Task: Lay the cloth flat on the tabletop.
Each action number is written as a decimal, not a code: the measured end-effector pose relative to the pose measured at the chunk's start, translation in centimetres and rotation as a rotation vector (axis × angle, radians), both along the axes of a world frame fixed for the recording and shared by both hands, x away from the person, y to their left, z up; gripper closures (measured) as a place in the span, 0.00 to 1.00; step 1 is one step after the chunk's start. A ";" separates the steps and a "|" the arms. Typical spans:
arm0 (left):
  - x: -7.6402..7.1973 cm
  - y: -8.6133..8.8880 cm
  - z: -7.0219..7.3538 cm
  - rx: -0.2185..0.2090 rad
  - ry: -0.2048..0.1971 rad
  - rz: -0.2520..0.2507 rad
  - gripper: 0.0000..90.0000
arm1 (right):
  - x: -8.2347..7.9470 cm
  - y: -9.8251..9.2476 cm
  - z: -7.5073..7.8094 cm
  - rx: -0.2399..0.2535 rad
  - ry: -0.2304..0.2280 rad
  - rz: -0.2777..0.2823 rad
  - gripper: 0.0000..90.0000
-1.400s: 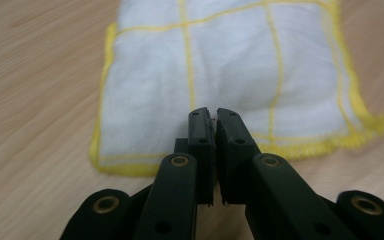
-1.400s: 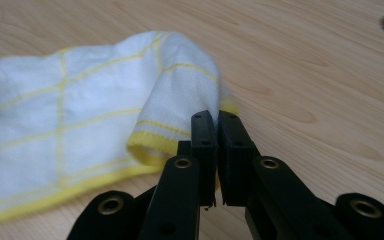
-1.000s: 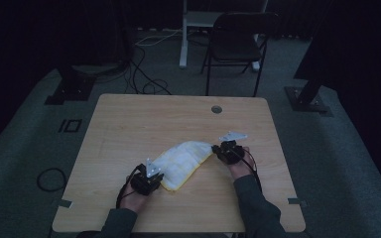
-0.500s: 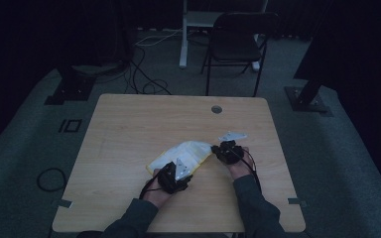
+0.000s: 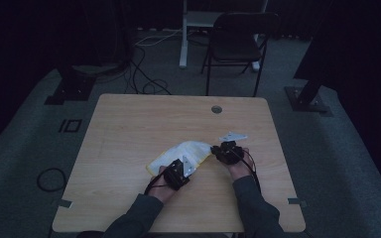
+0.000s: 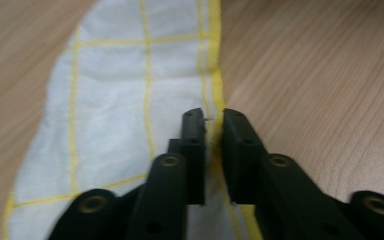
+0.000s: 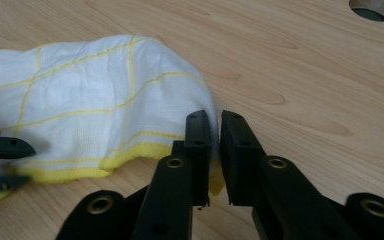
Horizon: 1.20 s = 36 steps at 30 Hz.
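Dim room w/ dark curtains, a folding chair (image 5: 240,39) and cables (image 5: 146,74) on the grey floor behind. Wooden table (image 5: 129,129) in the middle, bare apart from a grommet hole (image 5: 217,109) near its far edge.

Next in size: white cloth w/ yellow grid lines and yellow hem (image 5: 181,154), lying on the near-centre of the table, partly folded over itself. Its long axis runs diagonally, from near-left up to far-right, so one end sits at each hand.

Left gripper (image 5: 179,171) is at the near-left end of the cloth. In the left gripper view its jaws are pinched nearly together on the yellow hem; cloth spreads away ahead and to the jaws' left, bare wood to their right.

Right gripper (image 5: 226,150) is at the far-right end. Right gripper view: jaws likewise nearly closed, gripping a yellow-edged corner, w/ the cloth humped up and trailing off to the jaws' left toward the other gripper.

Judgement: both ends are held, cloth slack between. Next move prob. depends on that diagonal line, i.e. pulling apart along it to flatten, or bringing one end over the other to fold.
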<state>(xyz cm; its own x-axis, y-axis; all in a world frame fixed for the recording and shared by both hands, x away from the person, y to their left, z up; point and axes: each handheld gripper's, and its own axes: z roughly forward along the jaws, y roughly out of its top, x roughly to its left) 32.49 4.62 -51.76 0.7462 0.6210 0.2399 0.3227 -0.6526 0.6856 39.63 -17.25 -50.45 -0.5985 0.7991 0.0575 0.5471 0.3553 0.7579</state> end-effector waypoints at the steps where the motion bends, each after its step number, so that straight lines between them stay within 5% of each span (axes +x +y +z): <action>1: 0.1 0.3 0.4 -0.016 -0.002 0.004 0.94 | 0.0 0.0 0.0 0.003 0.000 -0.004 0.88; 6: 1.3 2.2 2.2 -0.137 0.026 0.046 0.95 | -0.4 -0.2 0.4 0.016 -0.015 0.004 0.85; 14: 3.4 5.7 3.8 -0.232 0.011 0.160 0.96 | -1.7 0.3 1.2 0.036 -0.046 0.035 0.83; 23: 5.7 8.3 3.5 -0.269 0.040 0.253 0.96 | -2.5 1.0 0.8 0.058 -0.041 0.069 0.83; 36: 8.0 9.9 2.5 -0.269 0.076 0.323 0.96 | -4.1 3.5 -0.7 0.051 -0.016 0.149 0.85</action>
<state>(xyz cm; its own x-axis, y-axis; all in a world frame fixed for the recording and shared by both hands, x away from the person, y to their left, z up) 40.46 14.52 -49.24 0.5124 0.8587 -0.0109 0.5371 -0.3106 0.7843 35.56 -13.73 -51.19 -0.7115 0.6975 0.0855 0.4789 0.3923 0.7853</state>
